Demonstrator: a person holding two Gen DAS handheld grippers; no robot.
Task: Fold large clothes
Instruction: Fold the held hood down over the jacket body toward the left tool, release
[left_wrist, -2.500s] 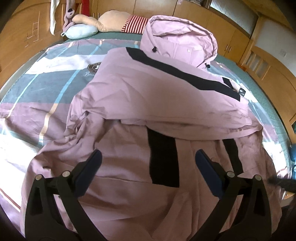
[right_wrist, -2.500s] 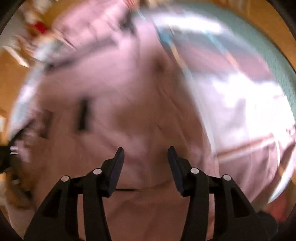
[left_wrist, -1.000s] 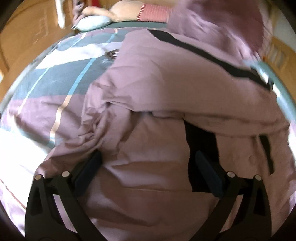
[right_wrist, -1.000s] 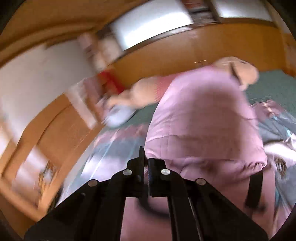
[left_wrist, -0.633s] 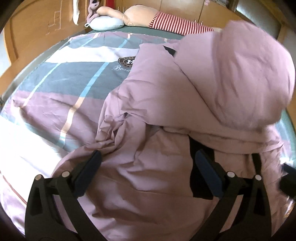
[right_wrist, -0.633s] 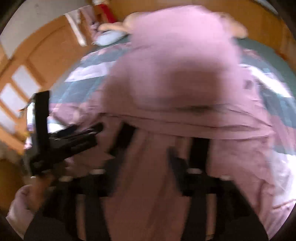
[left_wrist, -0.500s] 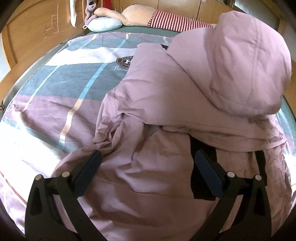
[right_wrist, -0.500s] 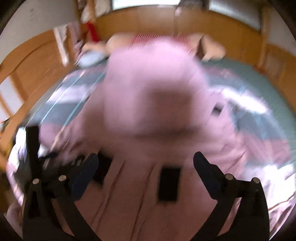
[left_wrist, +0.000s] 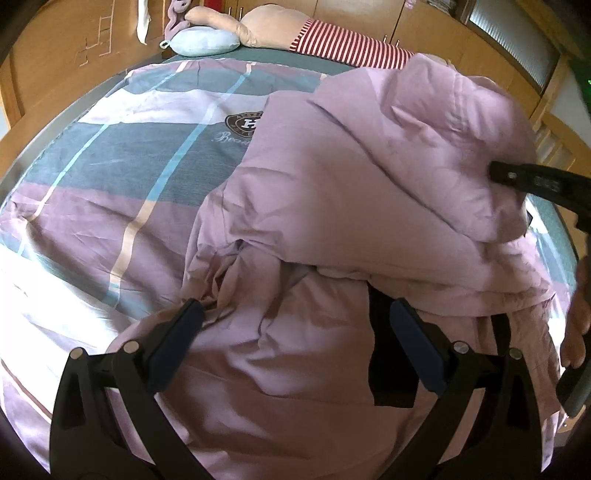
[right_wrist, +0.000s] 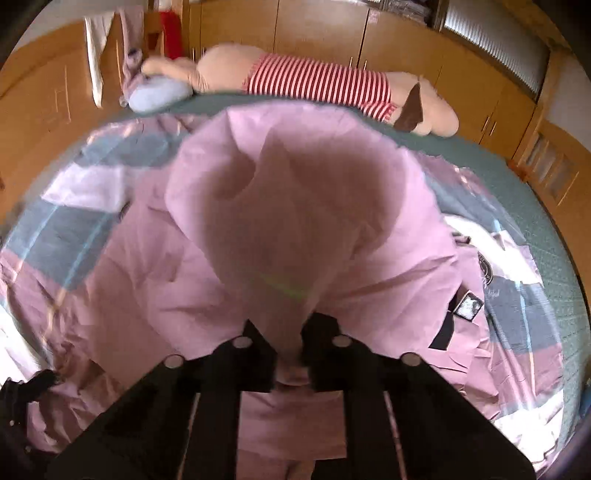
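So I'm mid-fold on this big pale-pink hooded jacket with black panels (left_wrist: 332, 229), which is spread across the striped pink, grey and white bed cover (left_wrist: 110, 177). My right tool (right_wrist: 290, 354) has its pads clamped on a pinch of the jacket's pink hood (right_wrist: 295, 206), and the hood fabric drapes straight down over the jacket's body in that view. From the left wrist view the same tool shows as a black bar poking in from the right edge, buried in the hood (left_wrist: 443, 147).

My left tool (left_wrist: 291, 339) is hanging just above the lower part of the jacket with its blue pads wide apart, nothing between them, not touching cloth as far as I can tell.

Reads to me like the hood-folding step: hood gets laid flat down onto the back of the jacket. Next move probably calls for setting the hood down smooth and letting go, then the left tool grabs the bunched side near its left finger. Risk is the hood landing crumpled.

There's a long beige plush toy in a red-striped shirt (right_wrist: 321, 85) at the head of the bed, well apart.
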